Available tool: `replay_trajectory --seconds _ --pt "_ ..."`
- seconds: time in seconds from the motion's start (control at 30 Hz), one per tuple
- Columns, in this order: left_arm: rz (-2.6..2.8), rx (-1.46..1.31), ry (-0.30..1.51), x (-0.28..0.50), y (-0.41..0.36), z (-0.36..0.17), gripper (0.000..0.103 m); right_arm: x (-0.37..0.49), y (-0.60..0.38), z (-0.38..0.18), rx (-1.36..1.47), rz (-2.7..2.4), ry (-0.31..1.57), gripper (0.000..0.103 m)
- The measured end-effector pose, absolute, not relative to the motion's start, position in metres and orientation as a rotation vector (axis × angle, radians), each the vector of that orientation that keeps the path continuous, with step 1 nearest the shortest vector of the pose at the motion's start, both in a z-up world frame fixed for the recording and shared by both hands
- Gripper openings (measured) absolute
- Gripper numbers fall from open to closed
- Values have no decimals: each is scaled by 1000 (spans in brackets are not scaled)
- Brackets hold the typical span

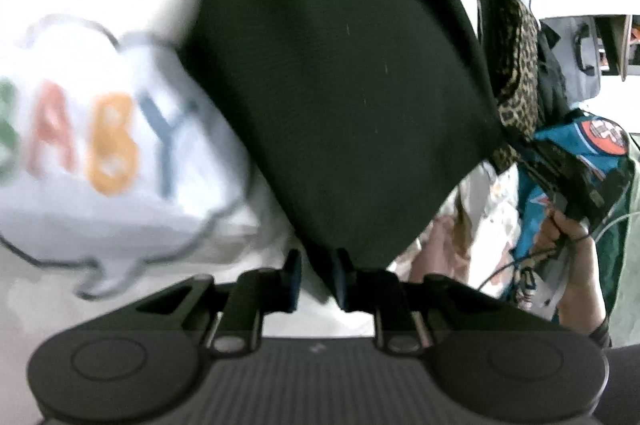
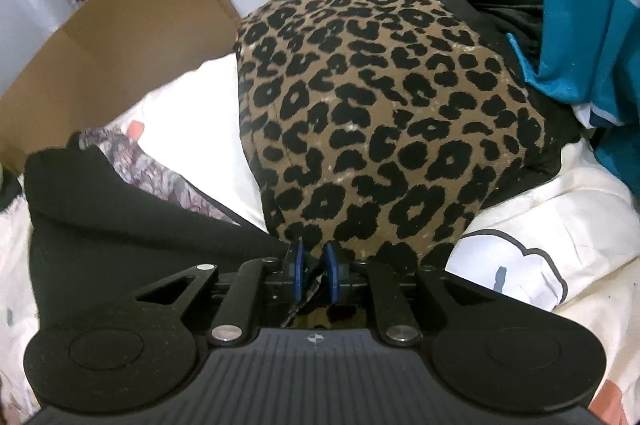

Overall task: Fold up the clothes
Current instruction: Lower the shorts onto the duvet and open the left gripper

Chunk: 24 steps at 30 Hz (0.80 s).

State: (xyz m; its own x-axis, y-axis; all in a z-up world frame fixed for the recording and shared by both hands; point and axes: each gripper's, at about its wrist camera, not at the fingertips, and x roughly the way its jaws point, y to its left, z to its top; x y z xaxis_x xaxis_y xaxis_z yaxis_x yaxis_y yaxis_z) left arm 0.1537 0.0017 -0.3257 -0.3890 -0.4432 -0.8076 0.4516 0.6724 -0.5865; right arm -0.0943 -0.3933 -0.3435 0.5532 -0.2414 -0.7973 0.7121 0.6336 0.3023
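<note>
1. Leopard-print garment [image 2: 380,113]: a folded, brown and black spotted piece lies on a white blanket [image 2: 560,209] printed with a speech bubble. Its near edge reaches down to the right claw [image 2: 313,275].
2. Right claw: the blue pads stand slightly apart, with a thin edge of leopard and black fabric hanging between them. Whether the pads press on it cannot be told.
3. Left of the leopard-print garment, a black garment [image 2: 120,225] lies folded, with a brown cardboard box [image 2: 120,37] behind it.
4. Right of the leopard-print garment sits a heap of clothes, including a teal jersey [image 2: 580,25] with an orange badge and crumpled black cloth.
5. Left claw [image 1: 316,279]: its jaws are partly open. The black garment [image 1: 340,85] hangs down to them, its lower edge just at the right finger, with no clear pinch.
6. In the left wrist view, the blanket's bubble reads "BABY" in coloured letters [image 1: 92,145], blurred, left of the black garment.
7. In that view the leopard-print garment [image 1: 516,73] shows just right of the black one, and a person's hand [image 1: 568,237] grips the other tool's handle.
</note>
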Motion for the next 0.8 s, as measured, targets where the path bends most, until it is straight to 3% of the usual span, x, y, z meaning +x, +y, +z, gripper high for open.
replay_trajectory --seconds 0.1,0.3,0.33,0.4,0.67,0.8 --pt "-926 44 1673 180 1 -302 33 -97 -394 -340 693 -611 761 13" --pt "-889 204 1579 241 -26 -236 35 -101 -397 -331 736 -596 690 14" --pt "-877 227 1554 252 -33 -220 36 -101 -398 -329 747 -589 678 16" --pt "-858 253 1513 272 -47 -188 40 -101 -399 -328 775 -559 663 30" --pt "-748 261 1437 322 -104 -88 60 -82 -393 -324 857 -425 634 31" --pt "-681 288 1408 328 -131 -61 61 -81 -395 -312 861 -311 614 31"
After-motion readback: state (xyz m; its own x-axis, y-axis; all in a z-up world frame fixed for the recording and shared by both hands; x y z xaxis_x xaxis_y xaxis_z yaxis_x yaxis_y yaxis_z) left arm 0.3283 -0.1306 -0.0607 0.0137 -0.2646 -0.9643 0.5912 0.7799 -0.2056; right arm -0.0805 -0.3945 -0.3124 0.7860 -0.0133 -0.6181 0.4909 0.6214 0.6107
